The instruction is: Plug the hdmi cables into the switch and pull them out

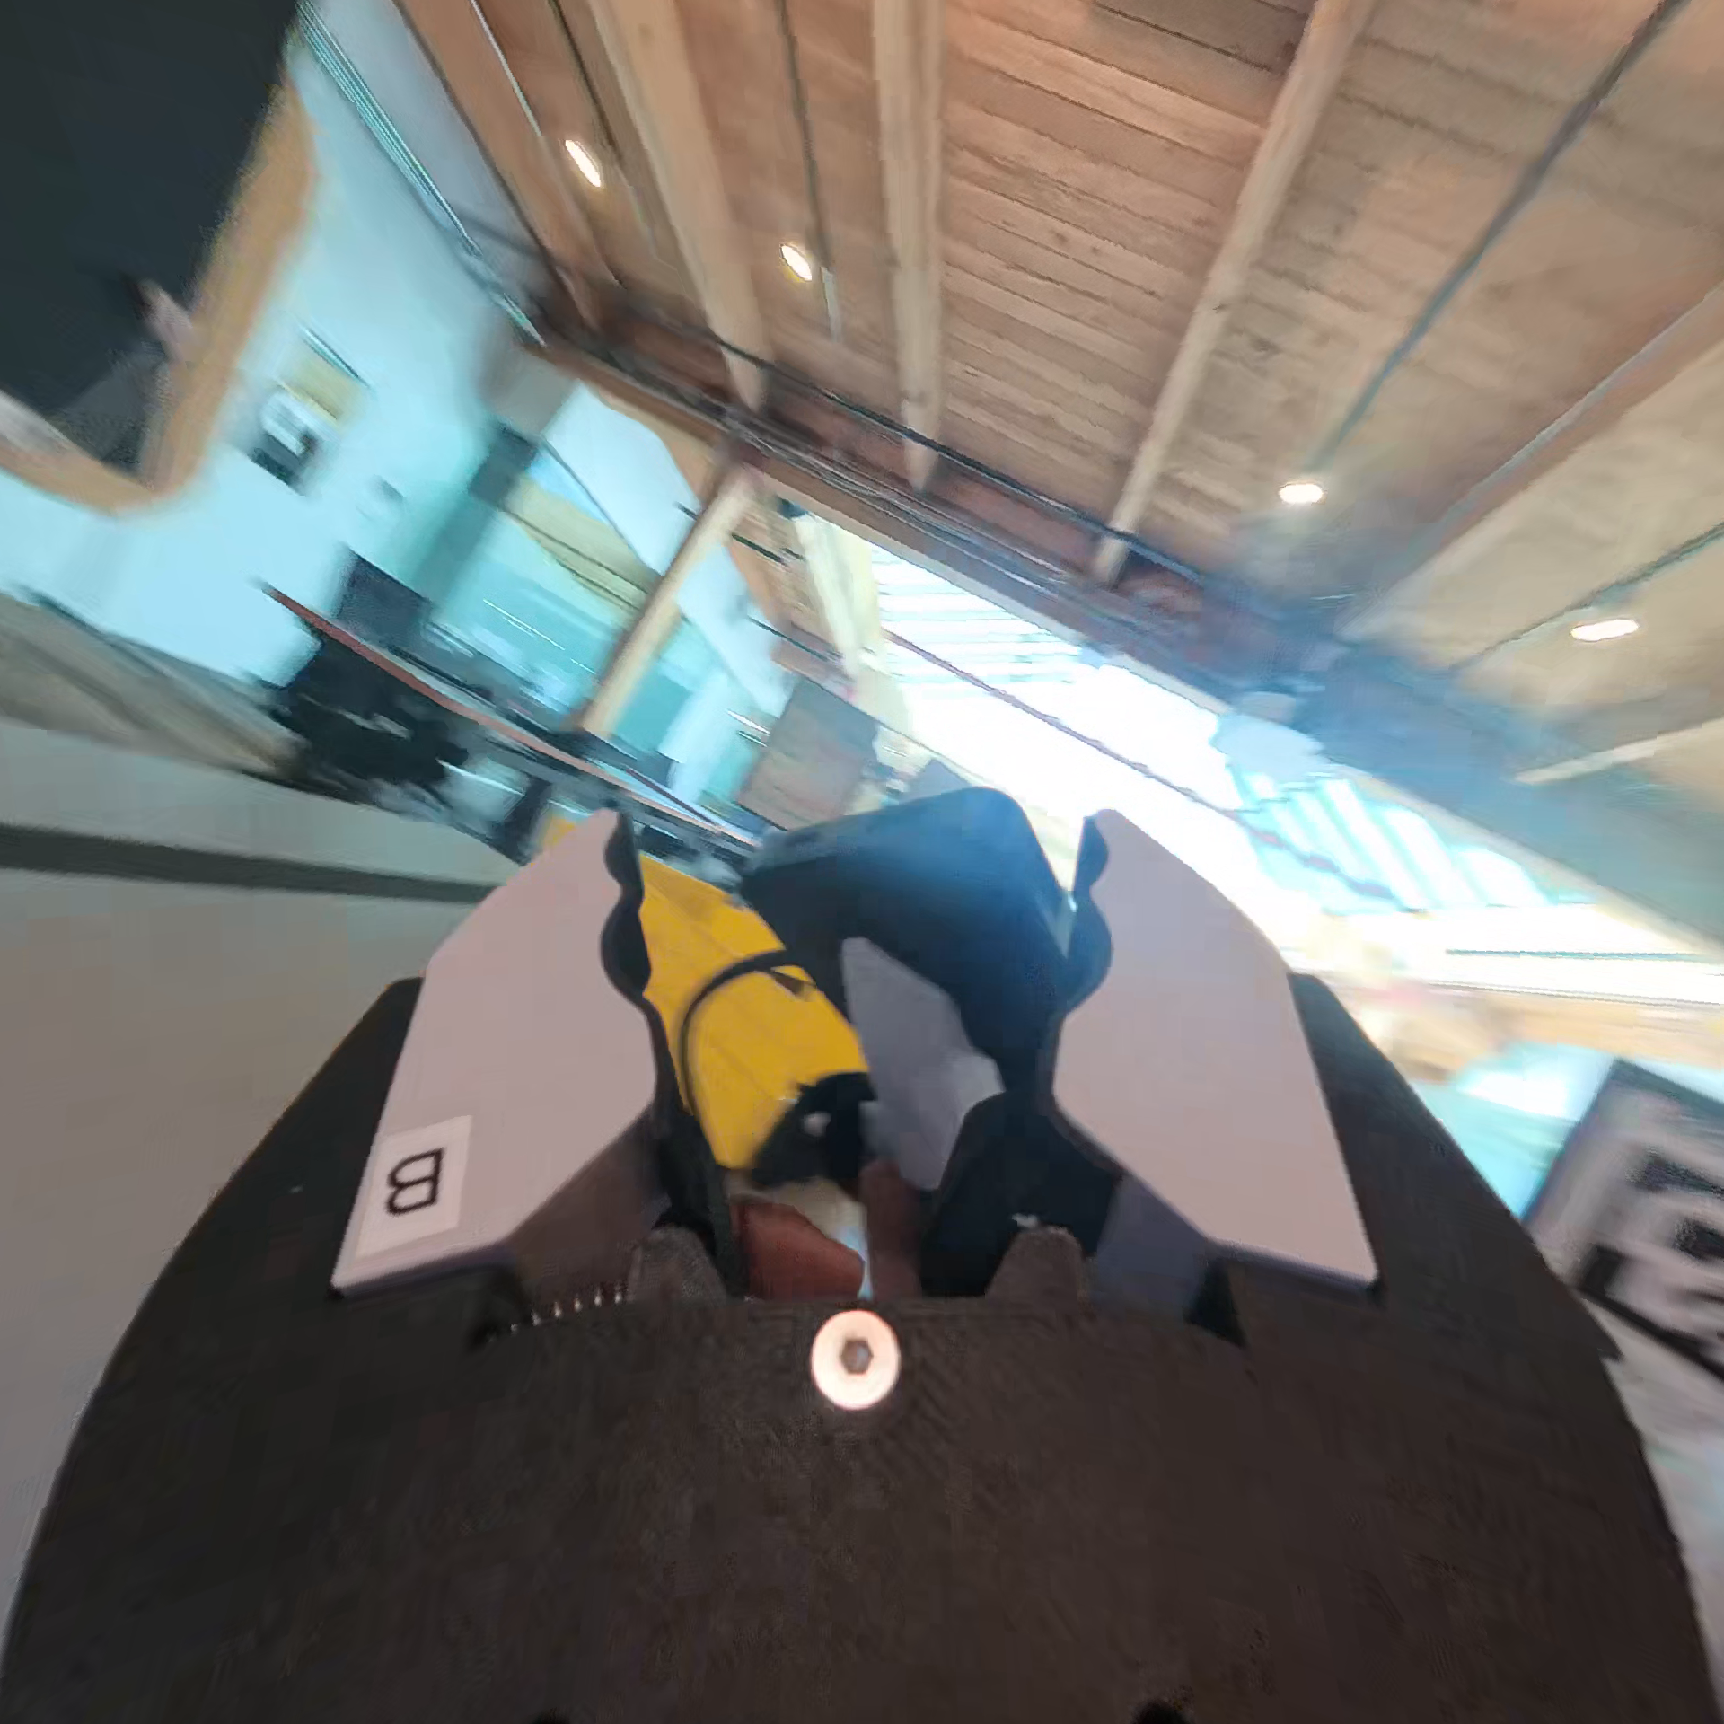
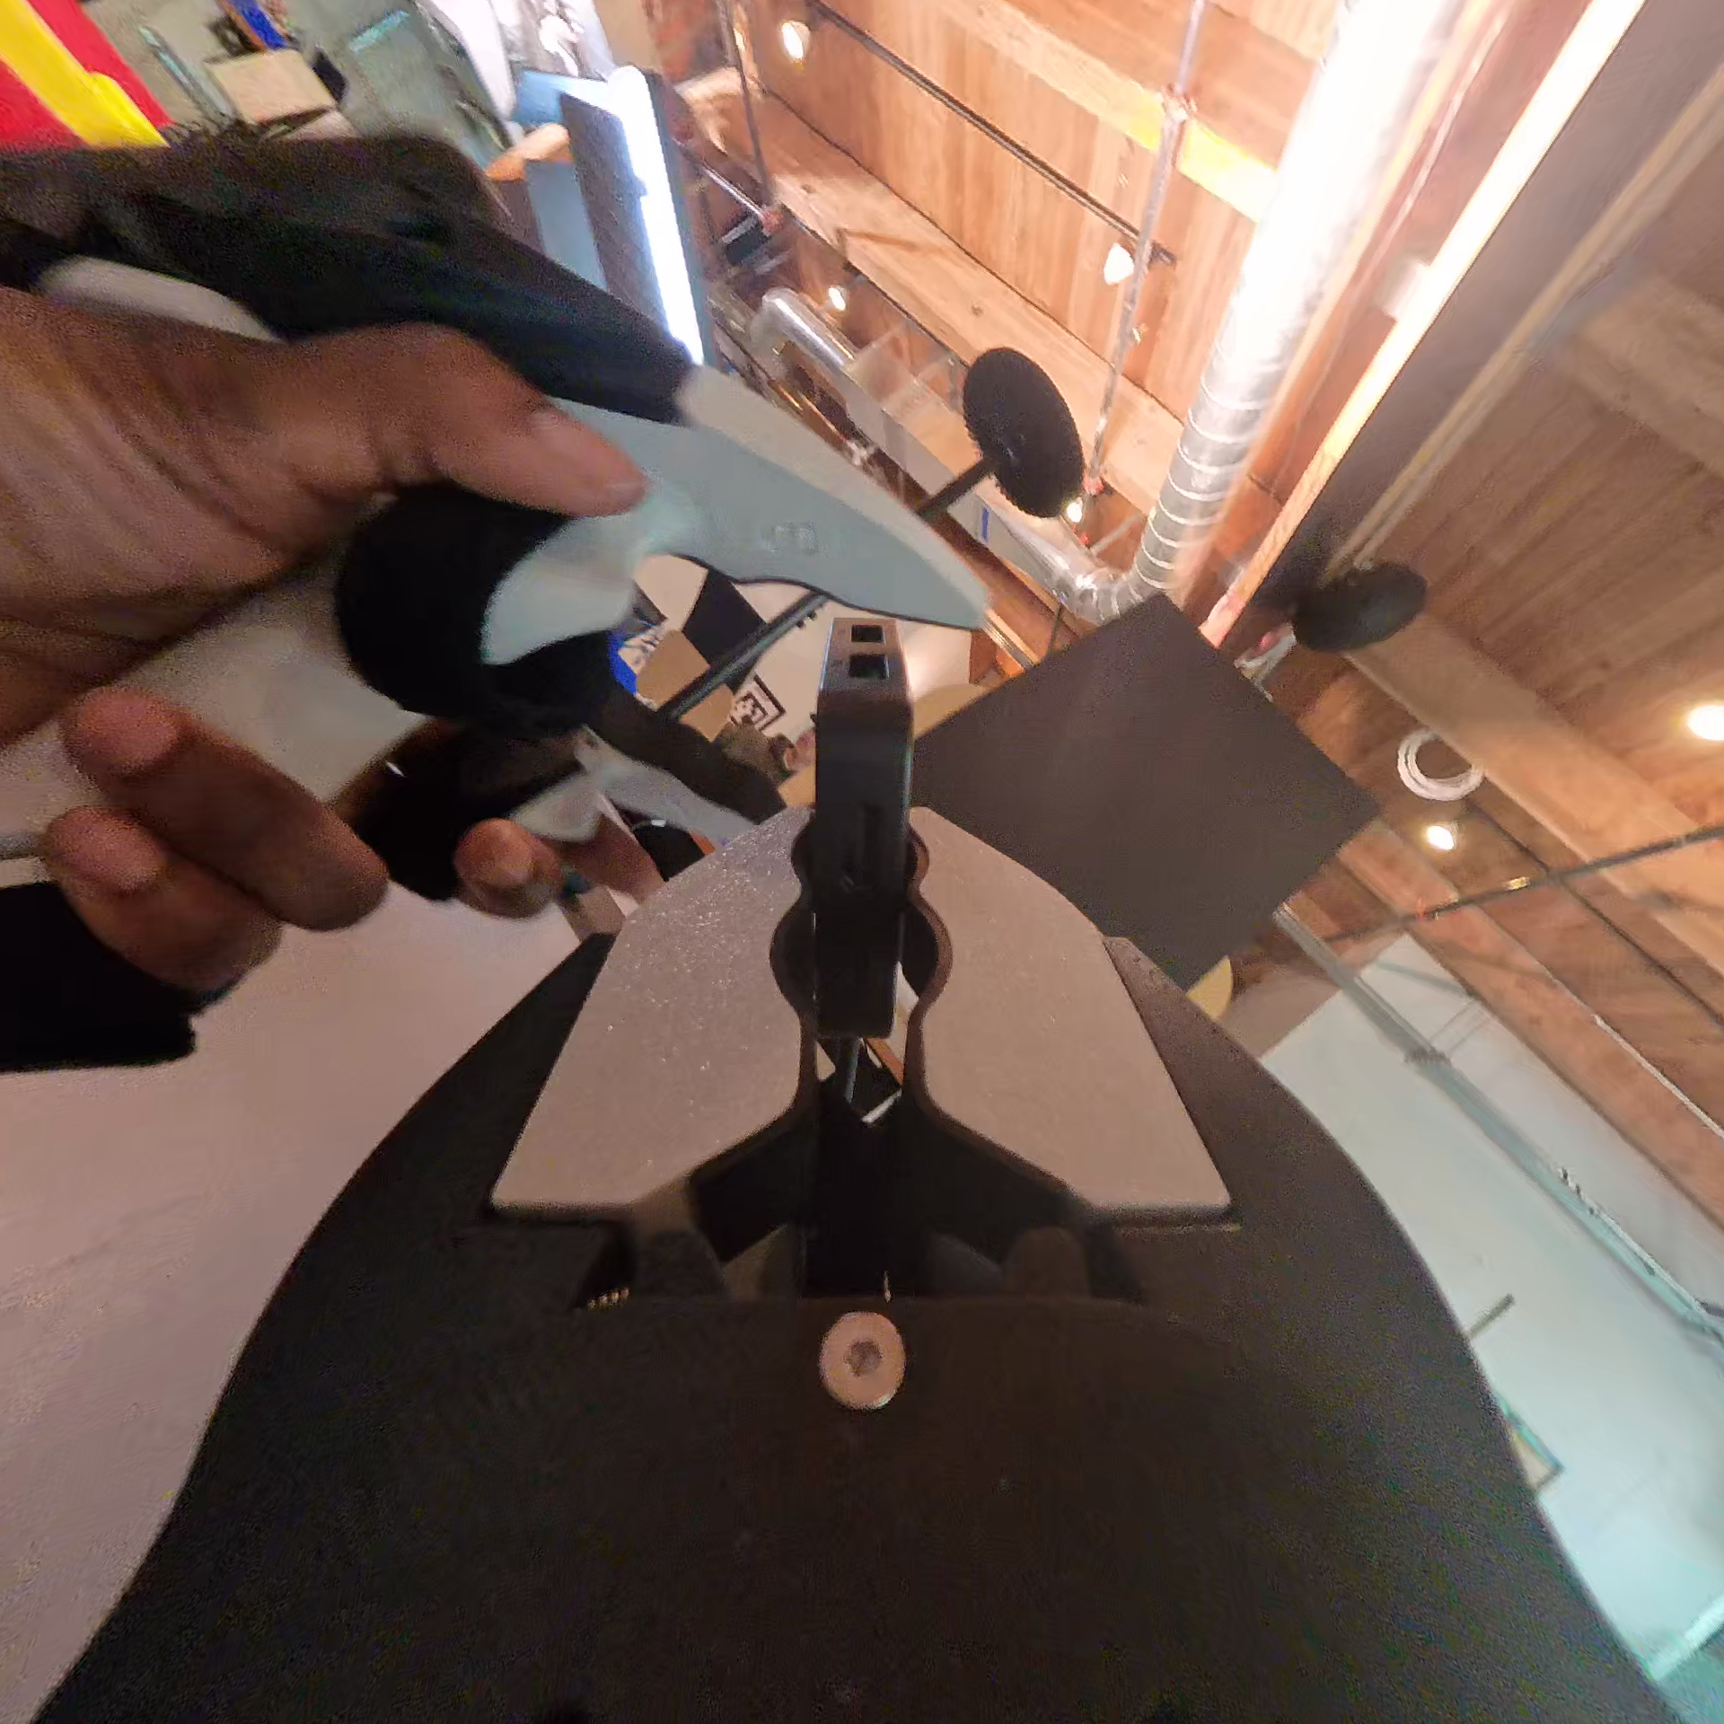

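In the right wrist view my right gripper (image 2: 860,826) is shut on the black hdmi switch (image 2: 863,737). It holds the switch on edge, with two empty ports showing at its far end. A hand (image 2: 187,522) holds my left gripper at upper left. Its grey fingers (image 2: 774,522) are spread, one above and one left of the switch's far end. In the blurred left wrist view my left gripper (image 1: 858,840) is open. The black switch (image 1: 933,896) sits between its fingers, close to the right one. A thin black cord (image 1: 718,989) crosses a yellow surface behind. No hdmi plug is clearly visible.
Both cameras tilt up at a wooden beam ceiling (image 2: 980,187) with spot lights. A silver duct (image 2: 1213,466) and a black square panel (image 2: 1138,784) hang ahead of the right gripper. A pale wall (image 1: 140,1026) is on the left, and bright windows (image 1: 1073,709) are far ahead.
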A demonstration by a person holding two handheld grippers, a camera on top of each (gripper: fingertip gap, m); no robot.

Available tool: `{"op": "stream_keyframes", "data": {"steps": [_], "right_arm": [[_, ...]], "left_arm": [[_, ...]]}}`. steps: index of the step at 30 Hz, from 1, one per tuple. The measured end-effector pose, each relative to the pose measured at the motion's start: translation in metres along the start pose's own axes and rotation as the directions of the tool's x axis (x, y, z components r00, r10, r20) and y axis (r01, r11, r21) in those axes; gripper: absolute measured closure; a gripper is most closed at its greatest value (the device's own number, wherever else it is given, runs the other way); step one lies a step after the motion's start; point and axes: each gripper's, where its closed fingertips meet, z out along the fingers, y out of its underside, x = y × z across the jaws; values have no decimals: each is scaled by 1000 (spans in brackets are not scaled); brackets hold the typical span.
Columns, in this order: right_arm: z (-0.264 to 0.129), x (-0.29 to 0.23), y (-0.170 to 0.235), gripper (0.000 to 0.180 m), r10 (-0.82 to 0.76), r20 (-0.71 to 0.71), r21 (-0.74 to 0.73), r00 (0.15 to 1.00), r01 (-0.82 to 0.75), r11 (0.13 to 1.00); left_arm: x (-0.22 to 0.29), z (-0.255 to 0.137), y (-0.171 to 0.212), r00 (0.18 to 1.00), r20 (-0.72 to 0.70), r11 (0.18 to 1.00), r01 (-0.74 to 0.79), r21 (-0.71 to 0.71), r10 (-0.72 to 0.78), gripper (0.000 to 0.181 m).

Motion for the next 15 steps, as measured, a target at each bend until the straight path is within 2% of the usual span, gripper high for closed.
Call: {"op": "stream_keyframes", "data": {"steps": [3, 7, 11, 15], "right_arm": [[-2, 16, 13, 166, 26, -42, -60, 999, -29, 998], [-5, 29, 37, 166, 45, -57, -173, 997, -54, 983], [-8, 39, 57, 166, 72, -74, -256, 995, -89, 963], [-12, 56, 70, 166, 89, -101, -312, 991, -117, 943]], "left_arm": [[-13, -7, -18, 955, 165, 965, -258, 52, 247, 93], [-27, -10, -15, 839, 290, 884, -462, -69, 461, 93], [-37, -8, 3, 714, 301, 775, -580, -252, 632, 102], [-39, -6, 16, 655, 258, 702, -631, -332, 711, 103]]}}
